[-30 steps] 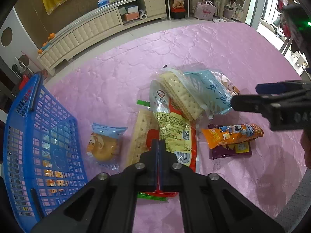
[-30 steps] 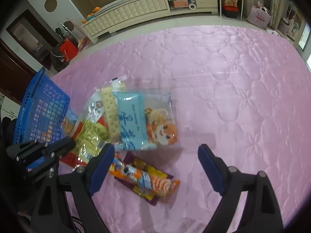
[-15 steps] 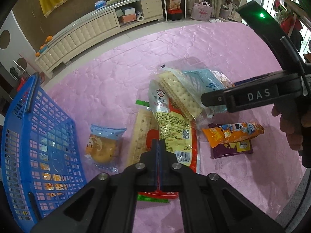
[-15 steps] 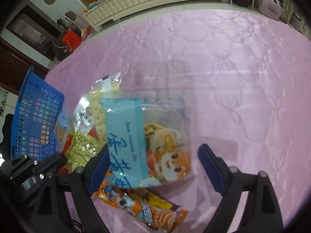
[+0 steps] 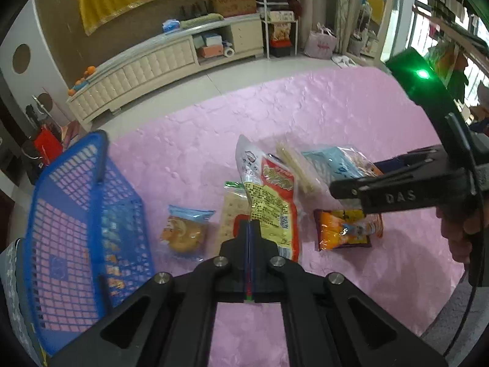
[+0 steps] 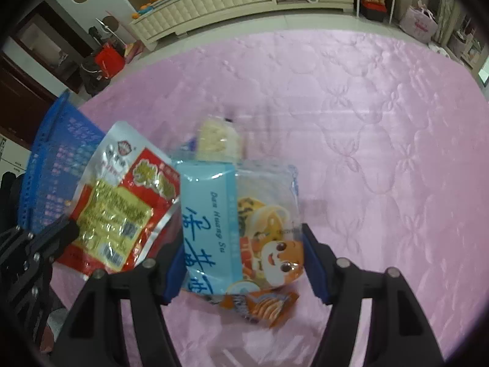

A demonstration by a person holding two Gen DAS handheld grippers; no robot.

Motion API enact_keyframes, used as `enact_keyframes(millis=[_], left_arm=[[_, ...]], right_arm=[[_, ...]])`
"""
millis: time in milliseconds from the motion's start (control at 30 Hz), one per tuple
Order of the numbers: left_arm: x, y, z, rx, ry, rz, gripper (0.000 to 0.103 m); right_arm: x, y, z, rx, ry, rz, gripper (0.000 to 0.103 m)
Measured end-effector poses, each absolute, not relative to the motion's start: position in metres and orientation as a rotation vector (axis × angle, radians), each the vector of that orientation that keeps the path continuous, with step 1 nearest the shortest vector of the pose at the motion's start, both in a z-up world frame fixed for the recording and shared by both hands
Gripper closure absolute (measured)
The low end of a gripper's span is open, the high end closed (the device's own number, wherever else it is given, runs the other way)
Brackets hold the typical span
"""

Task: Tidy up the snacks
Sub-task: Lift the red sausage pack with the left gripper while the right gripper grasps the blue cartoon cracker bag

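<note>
My left gripper (image 5: 249,229) is shut on the bottom edge of a red and yellow snack packet (image 5: 270,202) and holds it lifted off the pink cloth; the packet also shows in the right wrist view (image 6: 122,211). My right gripper (image 6: 243,263) is open, its fingers on either side of a light blue cartoon snack bag (image 6: 232,229) that lies on the cloth. The blue bag shows in the left wrist view (image 5: 336,165). A blue basket (image 5: 82,229) stands at the left.
On the pink cloth (image 5: 305,116) lie a small cake packet (image 5: 185,232), cracker packs (image 5: 229,217), and an orange snack packet (image 5: 345,229). Cabinets and shelves stand beyond the cloth's far edge. The cloth's edge is at the lower right.
My left gripper has lifted the red and yellow packet up off the pile. My right gripper has moved down and forward so its open fingers straddle the blue bag.
</note>
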State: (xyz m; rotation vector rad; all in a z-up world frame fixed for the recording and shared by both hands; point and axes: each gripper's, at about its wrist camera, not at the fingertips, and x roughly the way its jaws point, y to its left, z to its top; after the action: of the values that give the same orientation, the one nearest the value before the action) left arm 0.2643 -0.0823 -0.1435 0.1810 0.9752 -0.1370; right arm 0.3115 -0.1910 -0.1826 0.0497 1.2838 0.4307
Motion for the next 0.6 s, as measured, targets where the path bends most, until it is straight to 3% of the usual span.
enact_keyframes(millis=[600], left_arm=[[0.195, -0.028, -0.034, 0.151, 0.821, -0.071, 0.103]], right_arm=[[0.245, -0.150, -0.063, -0.044, 1.116, 0.486, 0.032]])
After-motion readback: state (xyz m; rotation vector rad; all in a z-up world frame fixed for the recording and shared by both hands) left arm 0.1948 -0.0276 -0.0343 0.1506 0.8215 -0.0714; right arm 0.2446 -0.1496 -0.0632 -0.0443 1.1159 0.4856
